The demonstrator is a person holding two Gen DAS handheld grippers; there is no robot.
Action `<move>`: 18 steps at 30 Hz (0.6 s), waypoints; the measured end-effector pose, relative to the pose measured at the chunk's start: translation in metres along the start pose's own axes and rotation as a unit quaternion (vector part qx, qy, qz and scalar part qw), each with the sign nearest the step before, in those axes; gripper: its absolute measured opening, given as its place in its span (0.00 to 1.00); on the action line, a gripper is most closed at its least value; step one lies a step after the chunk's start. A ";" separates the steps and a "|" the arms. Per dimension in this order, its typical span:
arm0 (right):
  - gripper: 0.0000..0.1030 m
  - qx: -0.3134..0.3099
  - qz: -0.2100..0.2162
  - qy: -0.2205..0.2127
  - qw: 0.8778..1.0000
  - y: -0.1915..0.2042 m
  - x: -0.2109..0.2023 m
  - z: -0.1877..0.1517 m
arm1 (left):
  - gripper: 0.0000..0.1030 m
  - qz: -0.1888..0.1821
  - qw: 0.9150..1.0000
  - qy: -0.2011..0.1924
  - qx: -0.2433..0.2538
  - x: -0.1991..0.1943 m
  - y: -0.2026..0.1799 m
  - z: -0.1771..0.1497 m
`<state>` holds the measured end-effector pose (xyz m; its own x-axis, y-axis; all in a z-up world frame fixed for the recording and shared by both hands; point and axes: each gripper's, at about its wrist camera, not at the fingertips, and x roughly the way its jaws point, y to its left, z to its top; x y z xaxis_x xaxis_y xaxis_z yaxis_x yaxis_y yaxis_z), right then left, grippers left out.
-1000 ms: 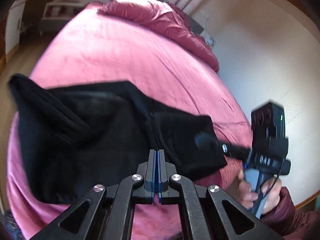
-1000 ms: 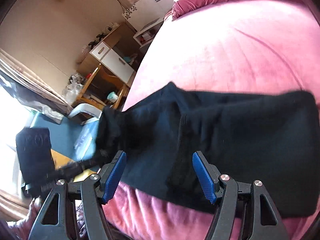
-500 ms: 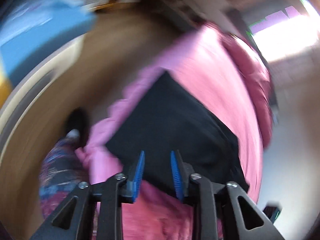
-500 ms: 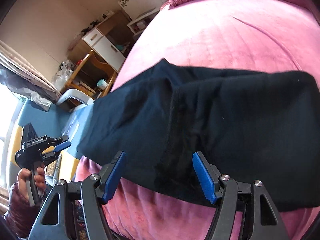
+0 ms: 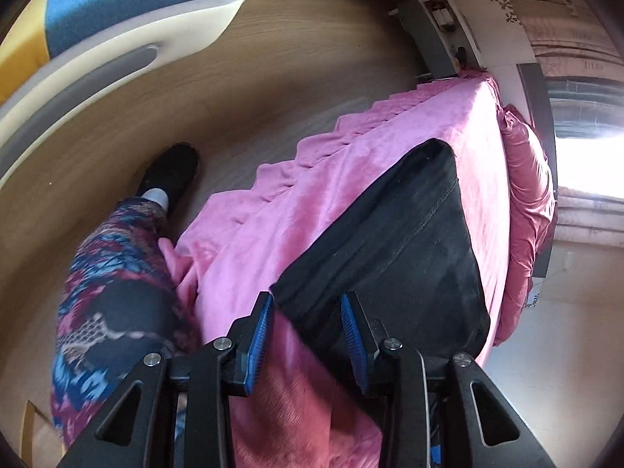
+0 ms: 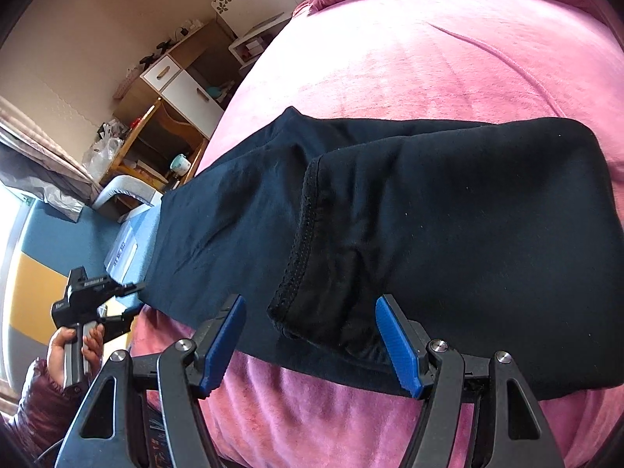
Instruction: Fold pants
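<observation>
Here, black pants (image 6: 429, 210) lie folded across a pink bed cover (image 6: 448, 58), spread flat near the bed's edge, with a stitched hem (image 6: 304, 241) of the upper layer running through the middle of the right wrist view.

Right gripper (image 6: 312, 335): its blue-padded fingers (image 6: 397, 343) stand wide apart at 6 o'clock, poised over the pants' near edge. One pad sits on each side of the folded hem corner, and neither presses on the cloth.

Left gripper (image 5: 306, 337): its fingers (image 5: 257, 335) are parting, the jaws opening, with nothing clamped between them. A corner of the pants (image 5: 409, 241) shows in the gap beyond the pads at 12 o'clock, alongside bare pink cover (image 5: 312, 202).

At 8 o'clock in the right wrist view, the left gripper (image 6: 117, 304) appears from outside, held by the person's hand (image 6: 74, 347) in a dark red quilted sleeve (image 6: 43, 394), beside the pants' left end.

At 9 o'clock in the left wrist view stands the person's patterned trouser leg (image 5: 113, 296) and black shoe (image 5: 171, 171) on a wooden floor (image 5: 273, 58). A pink duvet (image 5: 526, 214) is bunched along the bed's far side at 3 o'clock.
</observation>
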<state>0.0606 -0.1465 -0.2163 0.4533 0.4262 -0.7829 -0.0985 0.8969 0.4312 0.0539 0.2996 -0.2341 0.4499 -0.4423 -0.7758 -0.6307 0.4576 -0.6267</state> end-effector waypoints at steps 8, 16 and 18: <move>0.68 -0.029 -0.007 0.010 1.000 0.013 0.004 0.007 | 0.14 -0.015 0.991 -0.057 0.120 -0.021 -0.047 -0.013; 0.75 -0.040 0.147 0.027 0.988 0.052 0.001 0.057 | 0.13 -0.069 0.897 -0.073 0.430 -0.040 -0.175 -0.115; 0.78 -0.043 0.188 0.033 0.981 0.065 0.003 0.071 | 0.13 -0.077 0.871 -0.050 0.483 -0.028 -0.192 -0.146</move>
<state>0.1182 -0.0959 -0.1587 0.3123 0.7326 -0.6048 -0.3223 0.6806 0.6579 0.0702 0.1118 -0.0813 0.5656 -0.5087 -0.6491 0.2456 0.8553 -0.4563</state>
